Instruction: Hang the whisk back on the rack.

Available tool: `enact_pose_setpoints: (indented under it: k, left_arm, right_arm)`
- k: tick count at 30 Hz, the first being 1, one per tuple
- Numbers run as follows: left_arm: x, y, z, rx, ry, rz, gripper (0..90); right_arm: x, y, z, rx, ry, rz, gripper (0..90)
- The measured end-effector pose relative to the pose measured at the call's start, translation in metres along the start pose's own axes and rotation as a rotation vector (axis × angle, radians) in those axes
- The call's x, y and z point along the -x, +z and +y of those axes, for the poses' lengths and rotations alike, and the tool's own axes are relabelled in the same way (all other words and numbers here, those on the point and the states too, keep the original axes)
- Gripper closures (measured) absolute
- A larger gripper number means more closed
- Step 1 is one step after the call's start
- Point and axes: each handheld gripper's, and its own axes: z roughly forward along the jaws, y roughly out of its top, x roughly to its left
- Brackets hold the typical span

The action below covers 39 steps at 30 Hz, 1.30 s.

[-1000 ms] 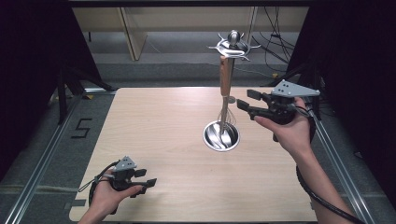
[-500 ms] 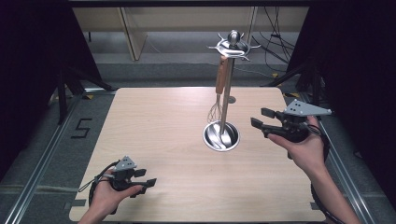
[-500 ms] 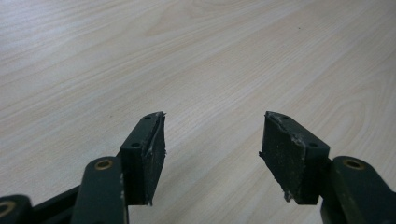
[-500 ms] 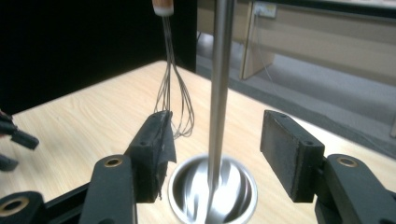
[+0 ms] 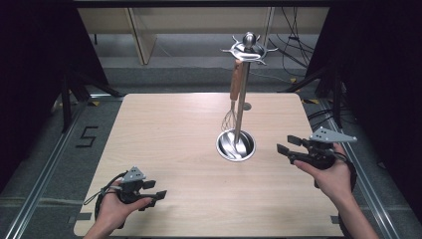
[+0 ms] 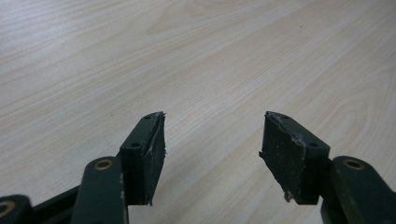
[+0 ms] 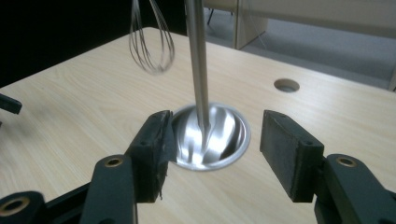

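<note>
High view: the pale wooden table (image 5: 169, 144) with its light grain takes up the middle of the scene, standing on a grey floor between dark curtains. Near the table's centre, a little toward the right, stands the tall polished steel utensil stand (image 5: 242, 89), a slim upright pole rising from a round, shiny dish-shaped base (image 5: 236, 145) and topped by a ring of hooks with a knob. From one hook on the pole's left side hangs the wire balloon whisk with a wooden handle (image 5: 233, 97), handle up, its wire head hanging free just above the base and close beside the pole. A small round hole (image 5: 247, 106) is cut in the tabletop just behind the stand.

The right gripper (image 5: 284, 145), held in the person's right hand (image 5: 332, 174), hovers near the right edge of the table, well apart from the stand and pointing toward it. In the right gripper view its black jaws stand wide apart with nothing between them, framing the base (image 7: 211, 135) and pole, with the whisk's wires (image 7: 150, 44) hanging above and left.

The left gripper (image 5: 157, 194) sits low at the near left corner in the left hand (image 5: 117, 211), released too: the left gripper view shows its jaws spread over bare wood (image 6: 196, 60).
</note>
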Motion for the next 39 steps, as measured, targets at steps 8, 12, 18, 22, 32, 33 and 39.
enact_pose_setpoints:
  k: [8,12,18,22,32,33,39]
  left_arm:
    - [0.0,0.0,0.0,0.001,-0.003,0.0,38.6]
    - [0.0,0.001,-0.001,0.011,-0.009,-0.003,38.6]
    - [0.0,0.001,-0.001,0.01,-0.003,-0.004,38.6]
    - [-0.001,0.001,0.0,-0.001,0.007,-0.002,38.6]
    - [0.001,0.001,0.0,0.018,0.001,-0.001,38.6]
    - [0.001,0.0,0.001,0.01,0.004,-0.008,38.6]
    - [0.0,0.0,0.002,0.007,0.009,-0.007,38.6]
  right_arm:
    - [0.01,-0.004,-0.02,-0.032,0.022,-0.029,44.4]
    - [0.013,-0.006,-0.029,-0.058,0.045,-0.033,44.4]
    - [0.017,-0.007,-0.042,-0.091,0.08,-0.052,44.3]
    - [0.02,-0.005,-0.052,-0.105,0.085,-0.065,44.2]
    - [0.027,-0.004,-0.067,-0.148,0.077,-0.098,47.3]
    - [0.027,-0.004,-0.069,-0.139,0.084,-0.101,48.0]
    - [0.027,-0.005,-0.071,-0.141,0.064,-0.11,53.6]
